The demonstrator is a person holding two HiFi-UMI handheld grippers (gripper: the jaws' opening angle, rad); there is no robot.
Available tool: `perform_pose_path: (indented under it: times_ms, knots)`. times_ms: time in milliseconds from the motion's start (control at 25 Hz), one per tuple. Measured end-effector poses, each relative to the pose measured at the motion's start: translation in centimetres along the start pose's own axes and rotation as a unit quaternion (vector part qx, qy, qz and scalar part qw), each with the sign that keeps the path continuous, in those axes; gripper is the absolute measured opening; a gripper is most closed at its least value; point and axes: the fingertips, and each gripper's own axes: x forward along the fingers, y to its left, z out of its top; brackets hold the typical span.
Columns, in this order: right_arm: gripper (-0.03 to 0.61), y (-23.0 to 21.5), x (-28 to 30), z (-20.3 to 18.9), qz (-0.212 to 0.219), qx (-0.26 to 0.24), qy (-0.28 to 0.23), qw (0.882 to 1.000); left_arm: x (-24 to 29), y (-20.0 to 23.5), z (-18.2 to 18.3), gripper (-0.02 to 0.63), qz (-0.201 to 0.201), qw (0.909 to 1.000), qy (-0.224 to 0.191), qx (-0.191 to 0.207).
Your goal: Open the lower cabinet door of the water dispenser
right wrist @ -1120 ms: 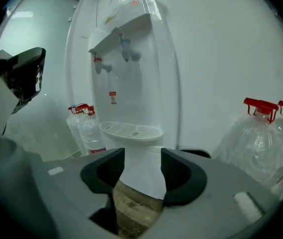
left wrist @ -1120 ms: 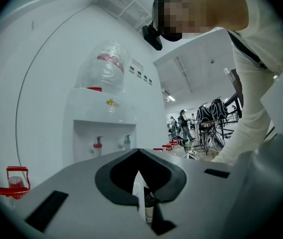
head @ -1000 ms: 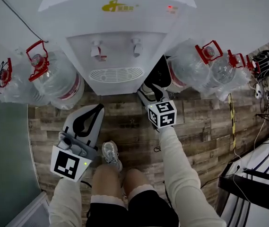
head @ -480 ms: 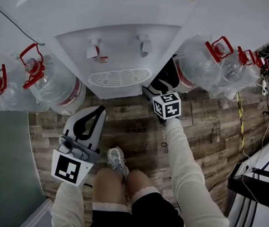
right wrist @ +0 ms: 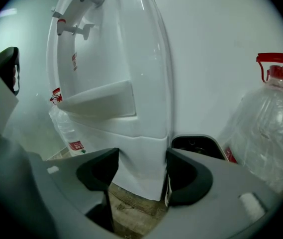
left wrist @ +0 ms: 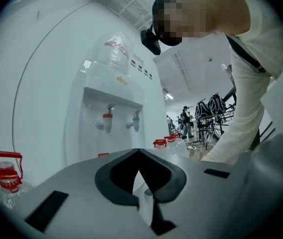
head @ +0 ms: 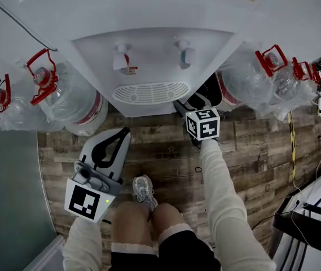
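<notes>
The white water dispenser [head: 149,55] stands ahead, with two taps and a drip grille. Seen in the right gripper view, its lower cabinet door [right wrist: 141,178] is the white panel under the drip tray. My right gripper [head: 187,103] sits low at the dispenser's right front corner. In its own view the right gripper [right wrist: 142,154] is open, jaws wide, with the door's corner edge between them; I cannot tell if the pads touch it. My left gripper [head: 123,133] hangs shut over the wooden floor in front of the dispenser, and its own view shows the left gripper [left wrist: 139,151] holding nothing.
Large clear water bottles with red caps stand left [head: 73,97] and right [head: 250,81] of the dispenser. A black bin [right wrist: 196,143] sits just right of the corner. The person's knees and a shoe [head: 143,188] are below. Cables and stands [head: 318,208] crowd the right side.
The head camera has dipped closer to the dispenser. Both grippers have sunk a little. The right one has stayed at the dispenser's right front corner.
</notes>
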Motion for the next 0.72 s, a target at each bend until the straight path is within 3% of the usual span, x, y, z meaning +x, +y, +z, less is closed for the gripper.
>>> perform_pose_path:
  times_ms: [360,720]
  knots:
    - [0.278,1.5,-3.1,-2.1,-0.002,0.045,-0.024,0.999,0.4,-1.1,0.7,0.002,-0.007,1.0000,0.001,0.002]
    - [0.277,6.1,-8.0,-5.8,0.029,0.033,0.019,0.999,-0.8,-3.3,2.9,0.002,-0.016,0.9997,0.015,-0.007]
